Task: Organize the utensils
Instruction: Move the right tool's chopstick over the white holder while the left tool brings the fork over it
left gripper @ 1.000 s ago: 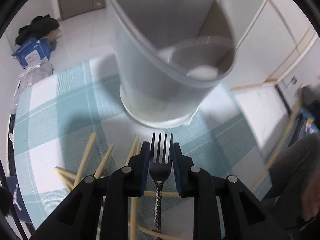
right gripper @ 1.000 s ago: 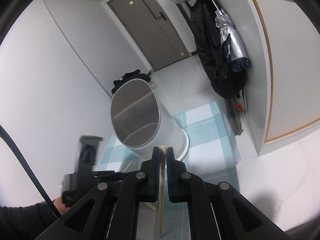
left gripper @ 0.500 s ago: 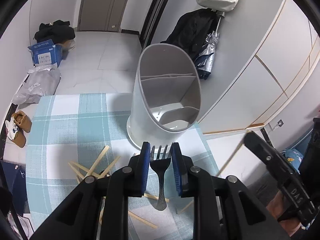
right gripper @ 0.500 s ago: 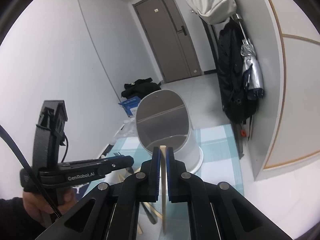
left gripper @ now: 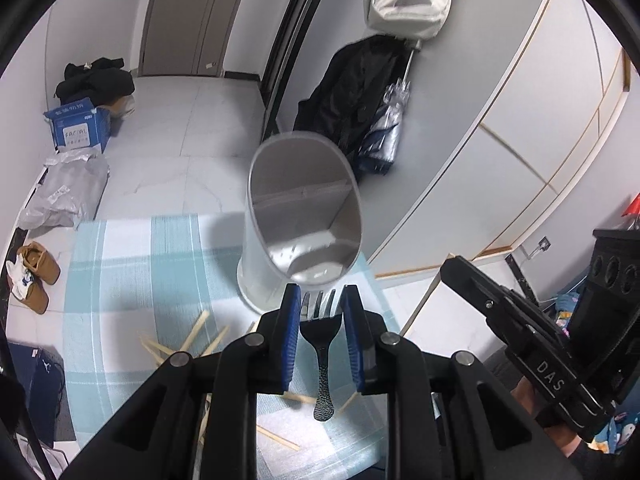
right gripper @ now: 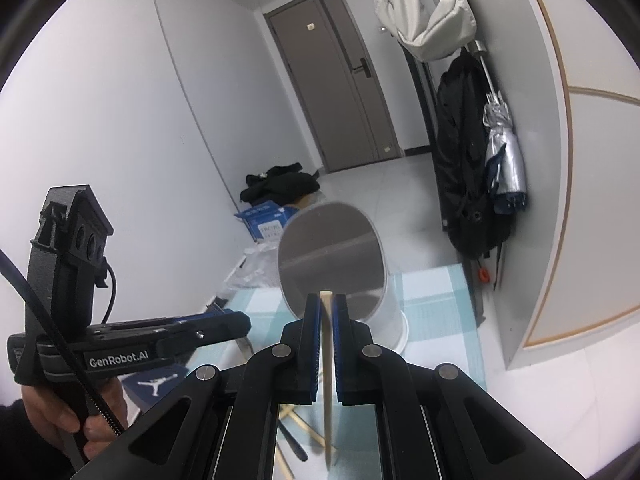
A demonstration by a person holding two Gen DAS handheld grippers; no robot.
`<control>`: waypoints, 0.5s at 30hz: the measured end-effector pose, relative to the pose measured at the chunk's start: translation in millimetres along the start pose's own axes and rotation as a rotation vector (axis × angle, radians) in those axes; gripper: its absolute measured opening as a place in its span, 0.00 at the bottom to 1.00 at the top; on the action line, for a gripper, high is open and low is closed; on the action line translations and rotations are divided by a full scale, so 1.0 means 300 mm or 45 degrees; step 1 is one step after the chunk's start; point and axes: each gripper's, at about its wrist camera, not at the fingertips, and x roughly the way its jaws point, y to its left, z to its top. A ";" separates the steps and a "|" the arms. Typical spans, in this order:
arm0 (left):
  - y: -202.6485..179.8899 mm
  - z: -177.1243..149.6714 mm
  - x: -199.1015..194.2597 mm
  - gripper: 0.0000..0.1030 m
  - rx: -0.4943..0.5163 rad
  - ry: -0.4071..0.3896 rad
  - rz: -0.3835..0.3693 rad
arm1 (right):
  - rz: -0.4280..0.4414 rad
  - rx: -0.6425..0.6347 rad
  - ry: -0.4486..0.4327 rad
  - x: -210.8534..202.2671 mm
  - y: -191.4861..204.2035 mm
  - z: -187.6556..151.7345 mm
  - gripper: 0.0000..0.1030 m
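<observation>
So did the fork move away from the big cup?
Yes. The left gripper pulled the fork back and up; the cup looks smaller now.

Black fork point(left gripper: 320, 332) held upright; chopsticks point(left gripper: 188, 338) scattered beside grey holder point(left gripper: 298, 224).

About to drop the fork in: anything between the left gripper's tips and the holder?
Nothing: in the left wrist view the fork, tines forward in the left gripper, faces the utensil holder across open air.

Even, soft indoor light; both views are sharp at centre, bent and dark-rimmed at the edges. The holder point(left gripper: 300, 220) casts a faint shadow toward 9 o'clock.
</observation>
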 end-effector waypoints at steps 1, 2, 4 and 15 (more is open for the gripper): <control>-0.001 0.012 -0.007 0.17 -0.001 -0.008 -0.008 | 0.007 0.007 -0.009 -0.009 0.000 0.017 0.05; -0.004 0.040 -0.024 0.17 0.000 -0.021 -0.019 | 0.014 0.009 -0.022 -0.020 0.002 0.035 0.05; -0.008 0.077 -0.043 0.17 0.000 -0.044 -0.009 | 0.018 -0.002 -0.051 -0.042 0.008 0.081 0.05; -0.025 0.352 -0.144 0.17 -0.012 -0.224 -0.023 | 0.094 -0.113 -0.161 -0.028 0.046 0.411 0.05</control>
